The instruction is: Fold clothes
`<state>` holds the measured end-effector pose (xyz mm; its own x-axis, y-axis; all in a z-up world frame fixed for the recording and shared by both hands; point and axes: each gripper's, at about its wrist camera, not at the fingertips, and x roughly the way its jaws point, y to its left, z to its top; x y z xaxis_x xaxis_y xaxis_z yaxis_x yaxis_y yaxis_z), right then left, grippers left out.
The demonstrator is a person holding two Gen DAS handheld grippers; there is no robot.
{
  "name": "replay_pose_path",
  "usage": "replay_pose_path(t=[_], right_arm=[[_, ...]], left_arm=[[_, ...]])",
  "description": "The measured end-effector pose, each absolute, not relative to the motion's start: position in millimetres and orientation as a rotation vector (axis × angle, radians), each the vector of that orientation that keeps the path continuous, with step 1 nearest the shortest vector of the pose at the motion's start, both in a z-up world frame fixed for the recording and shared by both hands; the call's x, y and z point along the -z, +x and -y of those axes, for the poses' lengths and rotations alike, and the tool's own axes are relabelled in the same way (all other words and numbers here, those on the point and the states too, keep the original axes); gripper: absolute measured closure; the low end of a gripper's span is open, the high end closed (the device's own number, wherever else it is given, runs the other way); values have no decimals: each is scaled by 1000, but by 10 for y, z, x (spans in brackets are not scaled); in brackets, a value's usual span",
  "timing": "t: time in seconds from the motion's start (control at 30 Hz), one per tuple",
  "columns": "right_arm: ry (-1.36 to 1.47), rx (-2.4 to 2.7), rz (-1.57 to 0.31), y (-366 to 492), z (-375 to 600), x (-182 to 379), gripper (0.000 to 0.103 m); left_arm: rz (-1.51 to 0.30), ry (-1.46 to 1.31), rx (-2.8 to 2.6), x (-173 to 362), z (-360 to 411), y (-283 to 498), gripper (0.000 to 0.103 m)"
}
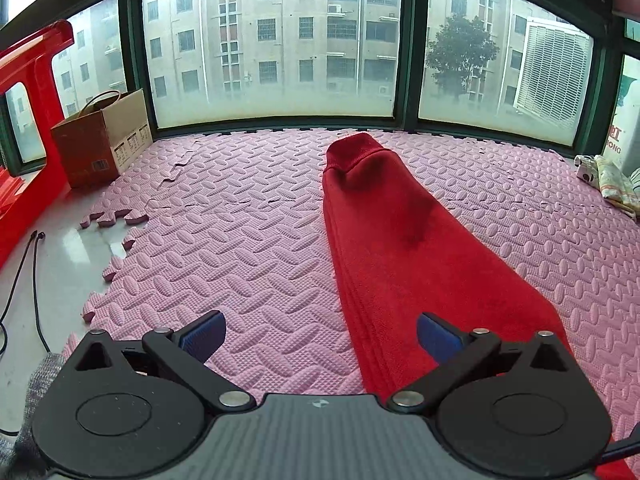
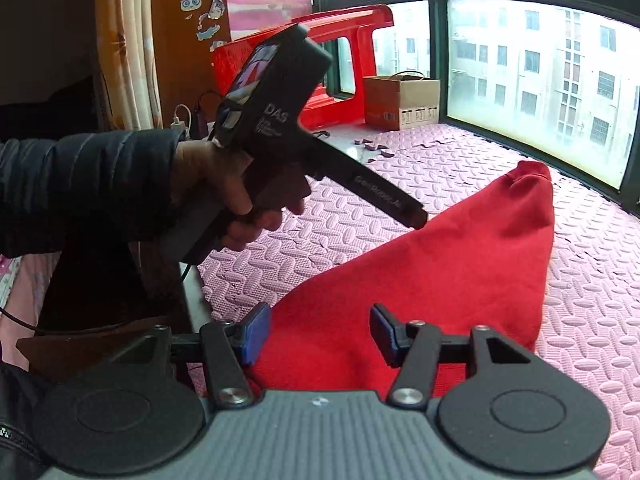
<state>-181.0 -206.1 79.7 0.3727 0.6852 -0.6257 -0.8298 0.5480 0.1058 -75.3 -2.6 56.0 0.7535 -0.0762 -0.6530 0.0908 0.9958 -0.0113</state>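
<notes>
A red garment [image 1: 404, 240] lies folded into a long strip on the pink foam mat [image 1: 240, 248], its ribbed cuff end toward the window. My left gripper [image 1: 320, 336] is open and empty just above the mat, its right blue pad over the strip's near left edge. In the right wrist view the same garment [image 2: 440, 264] spreads ahead. My right gripper [image 2: 318, 334] is open and empty above its near edge. The left gripper, held in a hand [image 2: 224, 184], also shows there, its tip [image 2: 416, 220] close above the garment's left edge.
A cardboard box [image 1: 104, 136] and a red plastic stool [image 1: 32, 120] stand at the mat's far left by the window. Black cables [image 1: 32, 264] lie on the bare floor left of the mat. A small pile of cloth [image 1: 612, 184] lies at the far right.
</notes>
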Motion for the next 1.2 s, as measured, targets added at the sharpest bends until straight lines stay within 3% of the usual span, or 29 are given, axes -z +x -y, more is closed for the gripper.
replay_pose_path(t=[0.13,0.33,0.6,0.83,1.1,1.2], right_arm=[[-196,-970,-769,-1800,2098,-634,47],[-124,-978,-768,-1553,2216,-832,47],[-93,-833,-729,-608,2266,-999,48],[-92,-805,-750,253,1911,-809,51],[-58,-694,-810,1072,1778,-404,58],[-7,-659,-834,1243,1898,-323,66]], left_arm=[[-755,36,74,-413,36,-738,0],[-809,-7,74,-332,-67,-685,0],[-788,7,56,-415,-35,-435,0],[-823,-4,48,-314,-94,-300,0],[-850,-20,71,-255,-140,-250,0],[-858,-32,76,-249,-146,-244,0]])
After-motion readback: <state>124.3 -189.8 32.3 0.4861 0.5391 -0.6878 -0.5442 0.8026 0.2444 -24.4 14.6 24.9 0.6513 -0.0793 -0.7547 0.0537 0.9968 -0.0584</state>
